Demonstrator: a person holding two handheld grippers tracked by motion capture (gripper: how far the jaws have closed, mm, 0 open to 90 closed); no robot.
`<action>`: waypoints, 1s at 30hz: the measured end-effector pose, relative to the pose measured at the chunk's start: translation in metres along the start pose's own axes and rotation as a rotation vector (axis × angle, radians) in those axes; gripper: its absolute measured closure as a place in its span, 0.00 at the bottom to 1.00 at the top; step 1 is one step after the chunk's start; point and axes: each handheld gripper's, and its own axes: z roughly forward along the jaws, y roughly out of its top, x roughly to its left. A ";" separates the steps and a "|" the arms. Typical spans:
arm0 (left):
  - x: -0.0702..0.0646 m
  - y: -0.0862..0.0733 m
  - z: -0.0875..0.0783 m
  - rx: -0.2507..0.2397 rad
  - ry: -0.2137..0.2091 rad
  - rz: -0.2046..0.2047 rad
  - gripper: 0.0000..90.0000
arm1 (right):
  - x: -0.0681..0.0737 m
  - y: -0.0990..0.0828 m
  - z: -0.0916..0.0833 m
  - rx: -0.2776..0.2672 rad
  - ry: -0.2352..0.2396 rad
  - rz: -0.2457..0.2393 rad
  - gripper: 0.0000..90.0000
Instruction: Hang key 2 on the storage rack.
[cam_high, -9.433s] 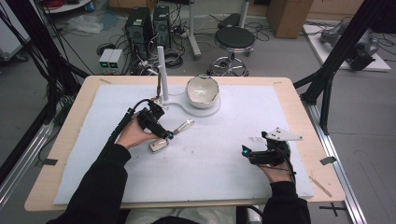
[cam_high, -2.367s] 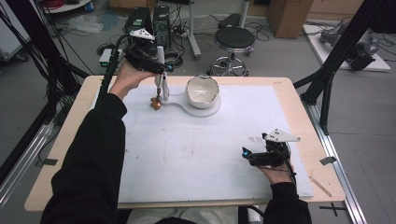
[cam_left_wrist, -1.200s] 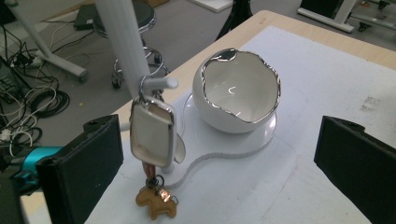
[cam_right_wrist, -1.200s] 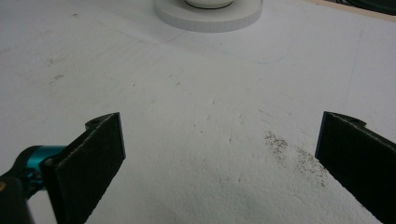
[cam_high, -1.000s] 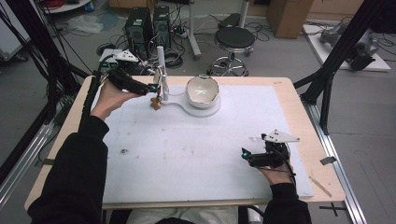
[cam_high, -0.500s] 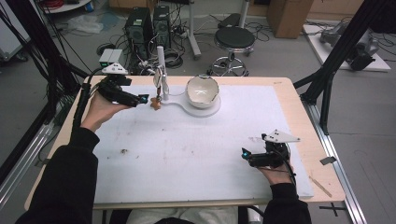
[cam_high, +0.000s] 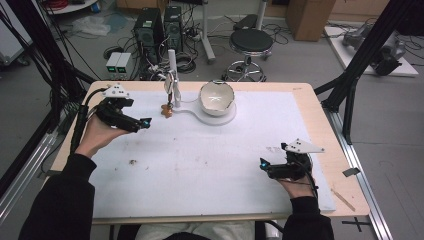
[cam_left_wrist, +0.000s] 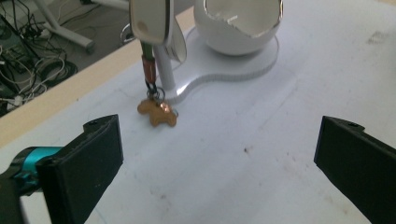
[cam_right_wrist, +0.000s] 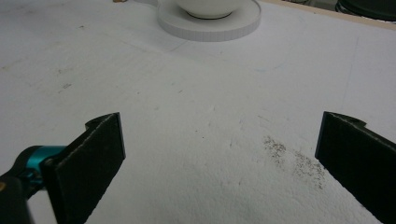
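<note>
Both grippers empty, jaws wide apart, over white table (cam_high: 200, 170).
Left gripper (cam_high: 146, 122) just left of stand (cam_high: 172, 80) w/ hanging key fob (cam_left_wrist: 148, 18); brown charm (cam_high: 166, 110) at stand's foot. Bowl (cam_high: 217, 97) right of stand, on same base. Right gripper (cam_high: 263, 164) well apart from stand, near table's front-right.

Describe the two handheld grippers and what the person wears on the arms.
Both grippers are black. The left gripper and the right gripper each carry a grey three-cornered plate on top and a teal accent near the tips. In the gripper views the fingers are flat, black, rectangular pads. A black cable trails from the left gripper. The person wears black long sleeves.
</note>
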 end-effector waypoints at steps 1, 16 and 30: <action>0.000 -0.003 -0.001 0.010 0.002 0.004 0.02 | 0.000 0.000 0.000 -0.001 0.000 0.000 0.01; 0.004 -0.052 -0.016 0.024 0.022 -0.059 0.02 | 0.000 -0.001 0.001 0.012 -0.001 0.007 0.01; -0.004 -0.081 -0.015 0.057 0.049 -0.064 0.02 | 0.000 -0.002 0.002 0.023 -0.006 0.002 0.01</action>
